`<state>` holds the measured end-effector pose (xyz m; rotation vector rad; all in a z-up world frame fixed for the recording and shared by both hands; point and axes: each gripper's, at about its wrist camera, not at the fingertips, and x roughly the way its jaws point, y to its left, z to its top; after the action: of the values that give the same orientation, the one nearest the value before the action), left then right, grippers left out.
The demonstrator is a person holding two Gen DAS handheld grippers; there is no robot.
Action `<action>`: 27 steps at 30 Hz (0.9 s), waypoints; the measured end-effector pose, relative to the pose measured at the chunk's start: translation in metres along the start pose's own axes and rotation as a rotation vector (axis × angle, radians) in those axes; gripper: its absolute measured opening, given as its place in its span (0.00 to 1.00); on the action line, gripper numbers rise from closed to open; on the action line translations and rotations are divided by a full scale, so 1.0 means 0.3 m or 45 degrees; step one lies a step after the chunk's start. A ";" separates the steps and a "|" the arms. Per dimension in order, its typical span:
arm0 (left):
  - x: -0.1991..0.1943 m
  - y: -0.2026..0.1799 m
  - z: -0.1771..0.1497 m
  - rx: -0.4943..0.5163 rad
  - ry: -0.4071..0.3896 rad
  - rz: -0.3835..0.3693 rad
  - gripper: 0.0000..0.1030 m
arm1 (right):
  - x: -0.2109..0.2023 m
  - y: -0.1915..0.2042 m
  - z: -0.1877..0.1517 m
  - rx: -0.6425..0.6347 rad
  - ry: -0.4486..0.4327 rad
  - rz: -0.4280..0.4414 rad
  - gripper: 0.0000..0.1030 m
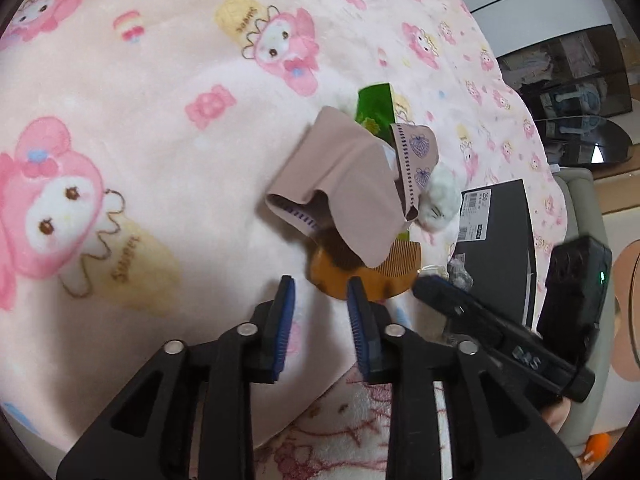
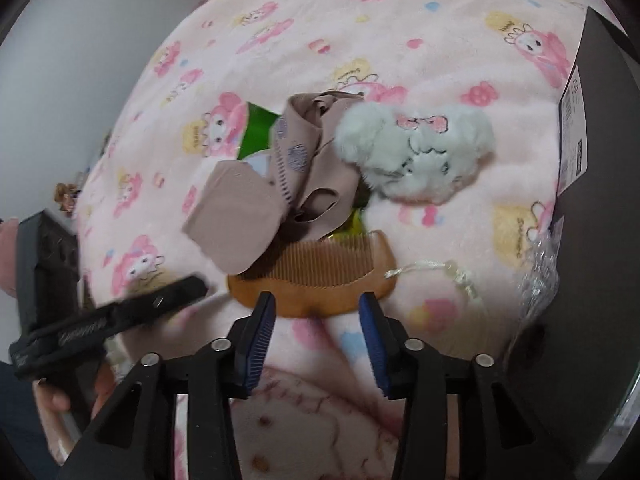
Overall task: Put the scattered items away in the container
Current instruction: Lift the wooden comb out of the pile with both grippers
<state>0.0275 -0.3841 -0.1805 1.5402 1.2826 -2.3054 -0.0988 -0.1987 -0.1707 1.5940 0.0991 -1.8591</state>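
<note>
On the pink cartoon-print fleece blanket (image 2: 360, 20) the scattered items lie in one loose heap, none of them yet in the black cardboard box (image 2: 600, 160) at the right edge of the right wrist view, which I take to be the container; its inside is not visible, so the task looks barely begun. Nearest the grippers is the flat amber wooden comb (image 2: 316, 280), teeth pointing away, with a cream tasselled cord (image 2: 436, 270) trailing from its right end. Draped over its far edge is a beige fabric garment with purple embroidered trim (image 2: 256, 204), and under that a shiny green plastic packet (image 2: 256, 128) shows. Beside the garment, to the right, sits a fluffy white plush hair clip with a pink bow (image 2: 420, 152). A crumpled clear plastic wrapper (image 2: 540, 272) lies against the box.

The right gripper (image 2: 318, 308) hangs just above the comb's near spine, jaws parted and empty, the spine lying between the blue pads. The left gripper (image 1: 320, 292) is also released and holds nothing; it hovers just left of the comb's rounded end, near but not touching.
</note>
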 end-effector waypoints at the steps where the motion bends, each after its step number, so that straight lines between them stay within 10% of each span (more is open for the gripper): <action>1: 0.003 -0.006 0.001 0.010 -0.001 0.006 0.32 | 0.010 0.012 0.008 -0.002 -0.001 -0.033 0.47; 6: 0.056 -0.022 0.031 0.007 0.015 0.027 0.33 | 0.057 -0.009 0.024 0.032 0.041 -0.109 0.49; 12: 0.127 -0.044 0.046 0.024 0.060 0.030 0.32 | 0.116 -0.074 0.051 0.121 0.127 0.086 0.56; 27: -0.124 -0.197 -0.022 0.167 -0.031 -0.246 0.31 | -0.278 0.029 -0.033 0.023 -0.227 0.238 0.43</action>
<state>0.0216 -0.3547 -0.1172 1.4797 1.3549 -2.5654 -0.0839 -0.1642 -0.0950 1.3917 -0.1409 -1.8491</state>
